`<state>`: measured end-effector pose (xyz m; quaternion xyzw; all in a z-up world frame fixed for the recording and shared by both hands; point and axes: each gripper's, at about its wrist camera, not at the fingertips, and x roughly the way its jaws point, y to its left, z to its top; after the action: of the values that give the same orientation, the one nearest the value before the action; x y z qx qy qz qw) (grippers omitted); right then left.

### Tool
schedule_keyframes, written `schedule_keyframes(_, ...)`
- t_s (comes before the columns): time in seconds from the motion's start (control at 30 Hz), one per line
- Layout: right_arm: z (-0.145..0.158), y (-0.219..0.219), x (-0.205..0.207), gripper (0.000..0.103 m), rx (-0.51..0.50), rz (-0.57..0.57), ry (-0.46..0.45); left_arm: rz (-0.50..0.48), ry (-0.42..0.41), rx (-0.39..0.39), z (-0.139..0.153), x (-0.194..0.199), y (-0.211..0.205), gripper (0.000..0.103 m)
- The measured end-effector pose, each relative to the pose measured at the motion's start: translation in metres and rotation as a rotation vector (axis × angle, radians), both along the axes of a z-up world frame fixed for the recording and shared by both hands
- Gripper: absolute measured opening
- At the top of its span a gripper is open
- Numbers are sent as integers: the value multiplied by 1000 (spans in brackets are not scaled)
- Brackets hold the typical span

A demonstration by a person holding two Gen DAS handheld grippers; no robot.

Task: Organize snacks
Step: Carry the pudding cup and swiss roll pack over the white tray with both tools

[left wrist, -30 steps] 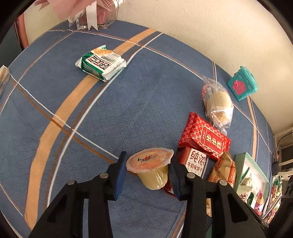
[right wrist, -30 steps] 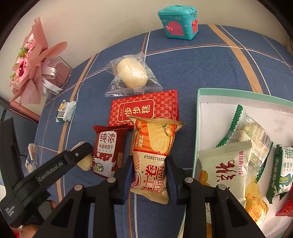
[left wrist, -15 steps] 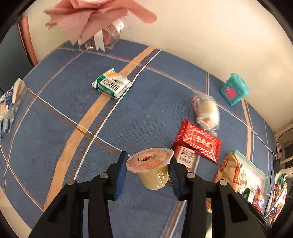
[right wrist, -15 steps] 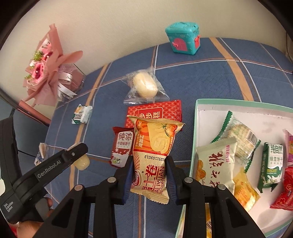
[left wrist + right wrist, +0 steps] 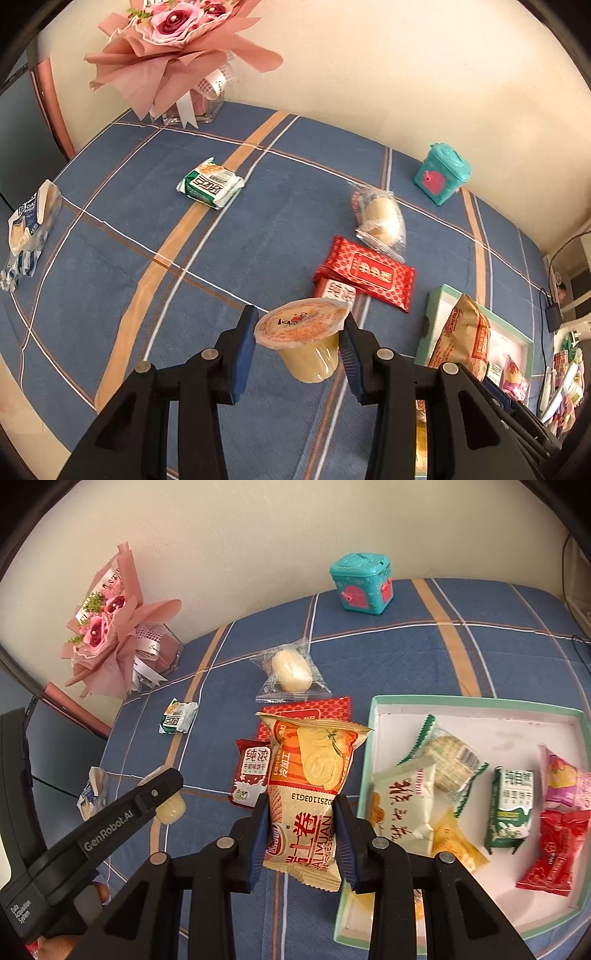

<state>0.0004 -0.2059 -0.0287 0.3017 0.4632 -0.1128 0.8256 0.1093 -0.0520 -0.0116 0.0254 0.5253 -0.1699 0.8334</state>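
My left gripper [image 5: 297, 349] is shut on a yellow jelly cup [image 5: 308, 341] with an orange foil lid, held above the blue checked cloth. My right gripper [image 5: 301, 830] is shut on an orange egg-roll packet [image 5: 308, 786], lifted beside the mint-rimmed white box [image 5: 476, 705] that holds several snack packets. The left gripper with the jelly cup [image 5: 170, 809] shows at lower left of the right wrist view. On the cloth lie a red packet [image 5: 365, 273], a dark-red milk biscuit packet [image 5: 250, 773], a clear-wrapped bun [image 5: 291, 672] and a green-white cracker packet [image 5: 210, 184].
A pink bouquet in a glass vase [image 5: 177, 48] stands at the far left corner by the wall. A teal toy box [image 5: 362, 581] sits near the wall. A blue-white wrapper [image 5: 27, 229] lies at the cloth's left edge. Cables and shelves are at far right.
Both grippers have risen with their loads; the cloth and the snacks on it look smaller and farther. The bouquet and more of the box have come into view.
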Motion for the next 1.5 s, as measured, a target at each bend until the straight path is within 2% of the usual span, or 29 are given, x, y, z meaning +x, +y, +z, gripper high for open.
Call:
schedule_keyframes(0.43,6,-33,-32,36,-17,-45,23,-55,-4,-32,10,-29,-36,44)
schedule_keyframes(1.13,10,-106,-83,36,-2,-172,37,-183,-42,30,9,-80,-112,44)
schedule_keyframes(1.5,10,-141,-109,36,-37,-229,77,-250,-51,54,2,-105,-146,44)
